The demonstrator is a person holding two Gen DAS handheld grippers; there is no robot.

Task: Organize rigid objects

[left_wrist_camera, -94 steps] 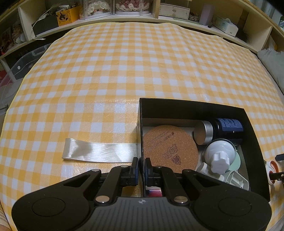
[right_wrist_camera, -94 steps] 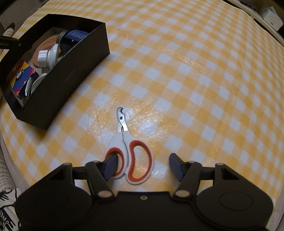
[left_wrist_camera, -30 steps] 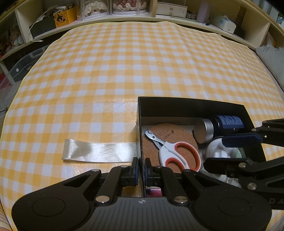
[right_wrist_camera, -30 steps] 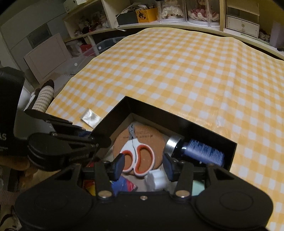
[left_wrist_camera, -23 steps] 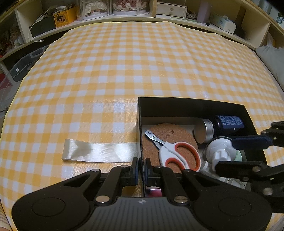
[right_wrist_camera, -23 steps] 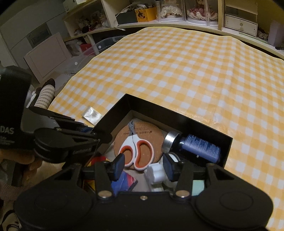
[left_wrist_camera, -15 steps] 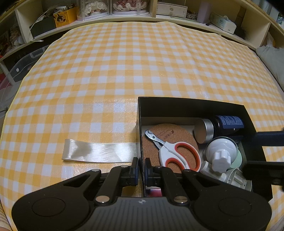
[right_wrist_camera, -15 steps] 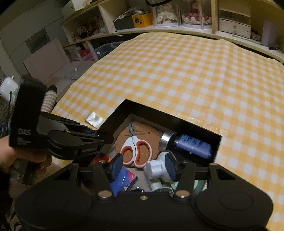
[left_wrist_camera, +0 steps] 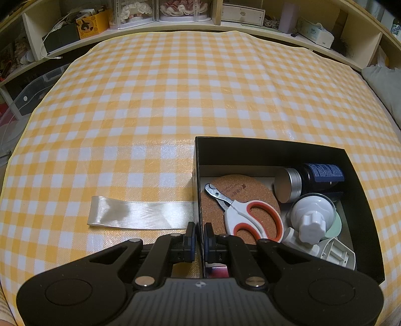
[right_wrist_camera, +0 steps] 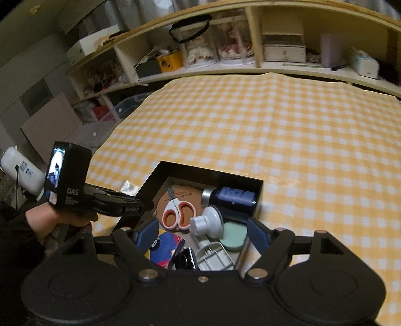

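Note:
A black box [left_wrist_camera: 273,148] sits on the yellow checked table. In it lie white clippers with orange handles [left_wrist_camera: 246,215] on a round cork coaster [left_wrist_camera: 213,203], a dark blue bottle with a silver cap [left_wrist_camera: 310,178], a white knob piece [left_wrist_camera: 310,218] and other items. My left gripper [left_wrist_camera: 199,235] is shut on the box's left wall. My right gripper [right_wrist_camera: 203,229] is open and empty, raised above the box [right_wrist_camera: 198,168]; the clippers [right_wrist_camera: 176,214] lie below it.
A pale satin ribbon [left_wrist_camera: 140,212] lies flat on the table left of the box. Shelves [left_wrist_camera: 175,15] with boxes and clutter run along the table's far edge. A grey cushion [left_wrist_camera: 386,87] is at the right. The left gripper's body [right_wrist_camera: 70,180] shows in the right wrist view.
My right gripper has let the clippers lie on the coaster in the box, then risen and pulled back, out of the left wrist view. The left gripper has stayed on the box wall.

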